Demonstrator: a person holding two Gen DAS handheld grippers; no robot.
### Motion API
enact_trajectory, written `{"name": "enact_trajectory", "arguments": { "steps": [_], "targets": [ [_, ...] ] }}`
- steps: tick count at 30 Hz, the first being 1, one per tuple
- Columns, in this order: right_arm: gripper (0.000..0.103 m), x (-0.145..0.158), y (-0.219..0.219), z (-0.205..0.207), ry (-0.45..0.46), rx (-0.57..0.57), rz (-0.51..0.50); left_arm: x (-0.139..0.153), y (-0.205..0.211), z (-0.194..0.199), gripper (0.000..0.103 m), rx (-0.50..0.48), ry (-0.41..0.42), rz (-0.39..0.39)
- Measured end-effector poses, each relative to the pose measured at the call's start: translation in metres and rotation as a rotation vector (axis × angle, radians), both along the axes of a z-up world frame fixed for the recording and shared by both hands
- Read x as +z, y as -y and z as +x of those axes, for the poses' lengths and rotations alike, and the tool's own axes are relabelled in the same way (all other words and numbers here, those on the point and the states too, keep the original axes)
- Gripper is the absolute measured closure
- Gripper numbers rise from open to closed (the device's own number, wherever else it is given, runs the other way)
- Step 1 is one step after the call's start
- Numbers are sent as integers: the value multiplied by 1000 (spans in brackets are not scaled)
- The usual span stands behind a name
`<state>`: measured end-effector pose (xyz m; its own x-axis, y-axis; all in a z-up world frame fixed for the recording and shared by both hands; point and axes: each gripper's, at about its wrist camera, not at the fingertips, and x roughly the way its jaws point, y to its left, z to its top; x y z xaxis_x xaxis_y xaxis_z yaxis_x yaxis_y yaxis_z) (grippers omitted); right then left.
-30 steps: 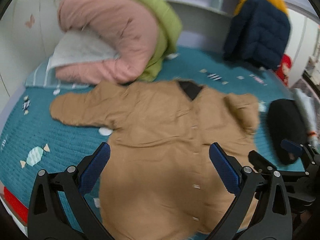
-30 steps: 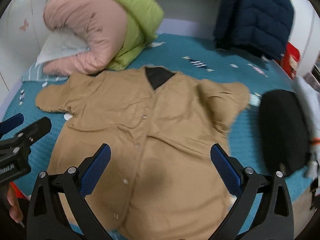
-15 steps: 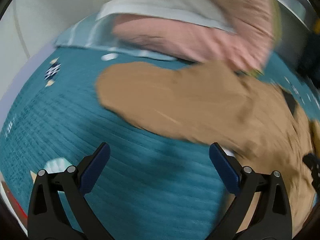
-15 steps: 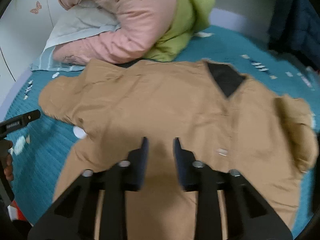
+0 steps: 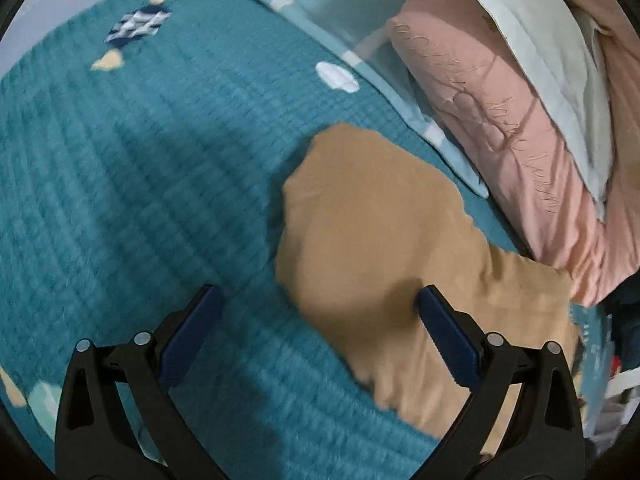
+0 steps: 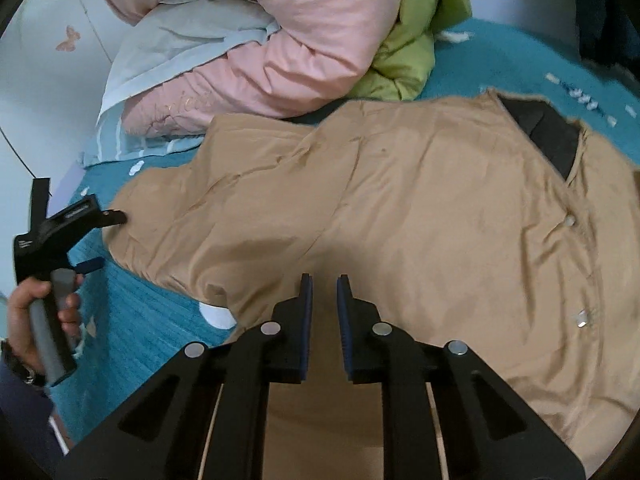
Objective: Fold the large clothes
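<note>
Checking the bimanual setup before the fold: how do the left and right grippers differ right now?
The left gripper has its jaws spread wide; the right gripper has them nearly closed, a narrow gap left. The left sits at the tan jacket's sleeve end; the right is over the jacket's body. Both have black frames with blue pads.

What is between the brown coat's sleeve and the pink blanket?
In the left wrist view, a strip of teal bedspread and the corner of a pale blue striped pillow lie between the brown coat's sleeve and the pink blanket.

Teal bed (image 5: pixel 120 200) carries tan coat (image 6: pixel 400 220), pink quilt (image 6: pixel 300 40), striped pillow (image 5: pixel 352 12).
</note>
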<state>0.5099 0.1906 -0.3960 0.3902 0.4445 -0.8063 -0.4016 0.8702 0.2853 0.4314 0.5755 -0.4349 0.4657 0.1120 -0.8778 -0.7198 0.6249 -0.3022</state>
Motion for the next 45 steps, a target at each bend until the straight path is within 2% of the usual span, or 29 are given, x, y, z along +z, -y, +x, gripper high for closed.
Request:
{"name": "enact_trajectory", "arguments": {
  "steps": [2,3,4,5,6,7,9,12,14,17,19,21,24,27,30,33,37,40,42,45],
  "targets": [
    [89,-3,-2,1,-18,-2,11,0,0,6,7,-19,5,30],
    [89,-3,-2,0,-19,0,12,0,1,9,12,-32,-13,51],
    [89,-2,-3,-2,-19,0,15,2,3,11,34,-47,-50,97],
    [89,-2,-2,-2,-18,-1,20,4,3,11,60,-55,-44,109],
    [89,-1,-3,-1,-19,0,23,7,3,10,76,-69,-4,80],
    [89,-1,-4,-1,-18,0,25,11,2,5,87,-80,60,25],
    [89,-2,-4,0,-20,-1,32,23,1,-4,87,-80,90,51],
    [92,-2,-6,0,-29,12,63,57,12,-22,87,-92,158,131],
    [92,-4,-10,0,-30,16,61,80,19,-33,88,-94,198,157],
    [92,-19,-12,6,-98,6,74,115,29,-47,88,-100,268,205],
    [94,-38,-14,14,-174,-6,63,134,41,-40,88,-122,295,218],
    [94,-46,-11,19,-189,-13,81,157,63,-38,88,-166,336,246],
    [94,-41,-1,23,-222,-14,138,189,106,-26,88,-245,373,296],
    [89,-21,29,18,-184,-21,214,215,156,-7,88,-329,420,330],
    [89,-2,79,10,-131,-53,224,226,217,14,87,-428,456,335],
    [89,10,139,2,-66,-100,152,221,282,43,87,-528,465,306],
    [89,21,227,-7,26,-198,25,193,376,78,87,-666,449,258],
    [89,32,289,-12,65,-273,-50,162,427,102,87,-735,404,217],
    [89,40,328,-17,82,-326,-61,132,464,121,87,-801,339,214],
    [89,41,372,-19,80,-392,-72,87,503,139,87,-842,244,167]
  ]
}}
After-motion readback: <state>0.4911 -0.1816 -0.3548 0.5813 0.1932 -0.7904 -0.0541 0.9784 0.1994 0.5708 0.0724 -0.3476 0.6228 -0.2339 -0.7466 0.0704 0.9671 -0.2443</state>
